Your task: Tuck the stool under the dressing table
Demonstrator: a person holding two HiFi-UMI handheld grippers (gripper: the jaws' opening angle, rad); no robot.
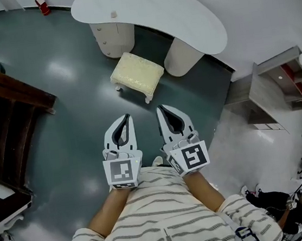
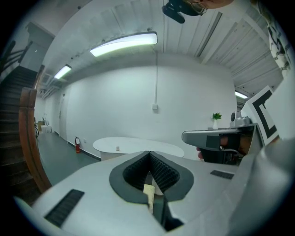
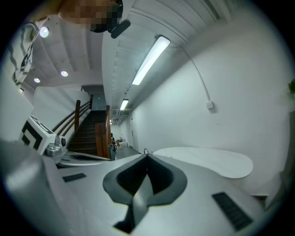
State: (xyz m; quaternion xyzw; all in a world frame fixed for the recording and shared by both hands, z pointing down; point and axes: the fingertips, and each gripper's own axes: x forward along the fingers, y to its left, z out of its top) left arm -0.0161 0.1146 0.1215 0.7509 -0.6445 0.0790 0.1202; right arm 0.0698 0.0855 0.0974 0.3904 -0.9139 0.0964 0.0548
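I have both grippers held low in front of me, well apart from the work. The left gripper (image 1: 126,117) is clenched on nothing, its ribbed pads pressed together in its own view (image 2: 149,153). The right gripper (image 1: 161,109) is likewise closed and empty (image 3: 146,157).

The small stool with a cream, fluffy cushion and white legs (image 1: 137,74) stands out on the glossy dark grey-green floor (image 1: 68,111). It sits skewed, just in front of the gap between the two round white pedestals (image 1: 112,38) of the white kidney-shaped table (image 1: 148,11).

I judge the stool to be light. The cushion looks soft and would squash or shed its grip if I pinched the pile. The frame under it and the legs look stiff, so I would take hold or push at the near rim of the seat, one gripper toward each near corner, to square it up. On that shiny floor the legs should slide, though a high push could tip it.

What I cannot read:
- The stool's far legs are hidden under the cushion.
- The depth of the knee space is shadowed by the tabletop.
- The little object on the tabletop (image 1: 114,14) is too small to name.
- In both gripper views the jaws block the stool almost wholly; only a cream sliver shows in the left one.
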